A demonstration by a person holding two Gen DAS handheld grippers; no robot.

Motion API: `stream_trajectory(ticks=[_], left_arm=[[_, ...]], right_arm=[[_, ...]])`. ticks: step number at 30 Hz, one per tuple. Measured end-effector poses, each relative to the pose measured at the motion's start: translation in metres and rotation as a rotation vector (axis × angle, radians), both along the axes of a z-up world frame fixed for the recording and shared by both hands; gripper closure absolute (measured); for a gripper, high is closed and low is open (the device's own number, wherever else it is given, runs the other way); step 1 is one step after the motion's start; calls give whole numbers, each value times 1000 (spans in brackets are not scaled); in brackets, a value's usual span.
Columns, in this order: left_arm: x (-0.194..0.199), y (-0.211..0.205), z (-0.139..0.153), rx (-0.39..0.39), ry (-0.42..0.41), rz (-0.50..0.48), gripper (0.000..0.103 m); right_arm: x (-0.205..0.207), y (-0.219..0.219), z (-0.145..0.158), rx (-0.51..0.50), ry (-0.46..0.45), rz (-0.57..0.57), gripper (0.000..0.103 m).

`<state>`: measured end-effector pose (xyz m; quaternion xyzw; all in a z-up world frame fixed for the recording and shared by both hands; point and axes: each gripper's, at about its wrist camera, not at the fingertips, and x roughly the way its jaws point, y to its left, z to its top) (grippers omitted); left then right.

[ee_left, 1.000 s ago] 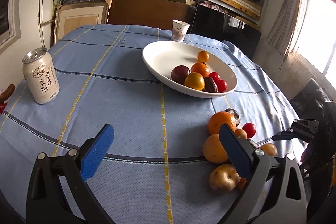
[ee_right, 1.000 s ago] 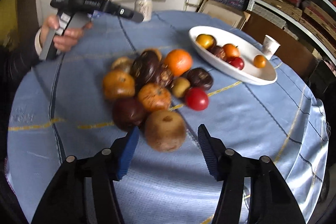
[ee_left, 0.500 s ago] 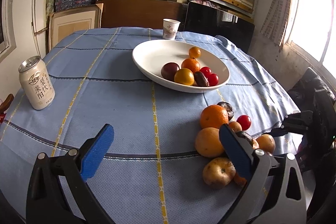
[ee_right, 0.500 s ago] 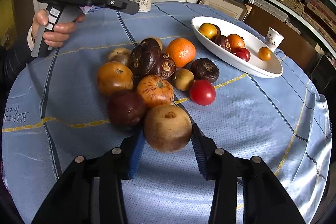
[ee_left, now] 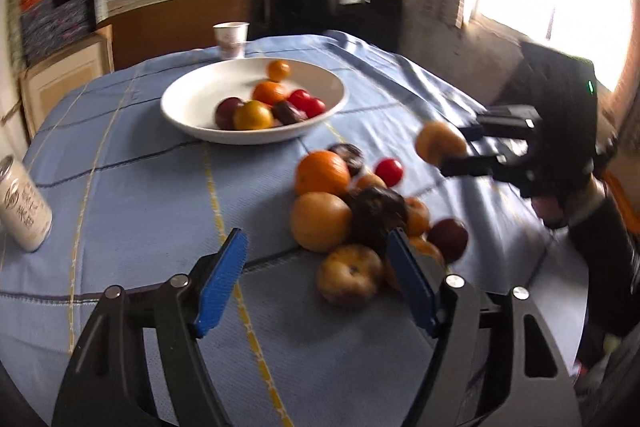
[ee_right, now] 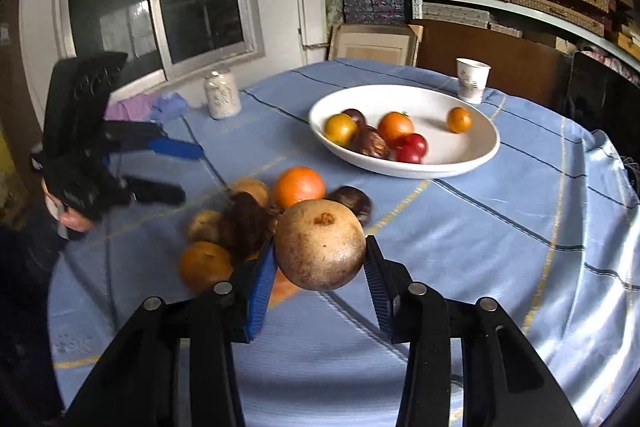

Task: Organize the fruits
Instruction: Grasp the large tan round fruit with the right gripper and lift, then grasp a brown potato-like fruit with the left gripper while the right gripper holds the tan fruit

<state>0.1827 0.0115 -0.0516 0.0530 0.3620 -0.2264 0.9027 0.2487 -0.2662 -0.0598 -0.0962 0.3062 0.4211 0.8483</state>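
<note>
My right gripper (ee_right: 320,261) is shut on a round brown fruit (ee_right: 320,245) and holds it clear of the blue cloth; in the left wrist view the same fruit (ee_left: 440,143) hangs in that gripper (ee_left: 456,147) above the pile's right side. A pile of loose fruit (ee_left: 332,195) lies mid-table, with an orange (ee_right: 298,187) at its far edge. My left gripper (ee_left: 316,281) hovers at the pile's near edge, jaws closing. A tan fruit (ee_left: 350,279) sits between its fingers, untouched by the pads. The white bowl (ee_left: 180,107) behind holds several fruits.
A drink can (ee_left: 22,203) stands at the left of the table and a paper cup (ee_left: 231,39) behind the bowl. Purple and blue cloths (ee_right: 160,105) lie near the can (ee_right: 222,99). Shelves of boxes line the far wall. The tablecloth drops off at the right edge.
The right gripper closed on the brown fruit and lifted it off the cloth. The left gripper rolled, moved toward the pile, and its jaws narrowed.
</note>
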Motion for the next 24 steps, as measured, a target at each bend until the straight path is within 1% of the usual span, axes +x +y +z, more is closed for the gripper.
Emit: stream_trajectory(ticks=[4,6,7,9,15,18,19,21,24], left_arm=[[-7,-13,-8,57,-2,-59,32],[-5,-16,-12,76,9,-68,39],[-4,-17,-14,80,21,-75,45],[-3,-18,-18,80,44,-85,46],[-1,-20,-25,93,74,-100,46],[2,-19,-30,100,99,-95,46],[4,-19,-32,102,107,-88,48],[8,-18,-34,91,124,-81,49],[8,-19,-35,93,126,-84,49]], right_arm=[[-5,5,2,7,0,26,59],[-6,6,1,5,0,24,59],[-5,5,2,7,4,20,59],[-4,3,2,16,11,13,59],[1,-1,2,28,22,-12,59],[-1,1,1,20,17,-10,59],[-1,1,1,21,17,-7,59],[-2,1,1,23,14,-6,59],[-1,1,1,24,17,-13,59]])
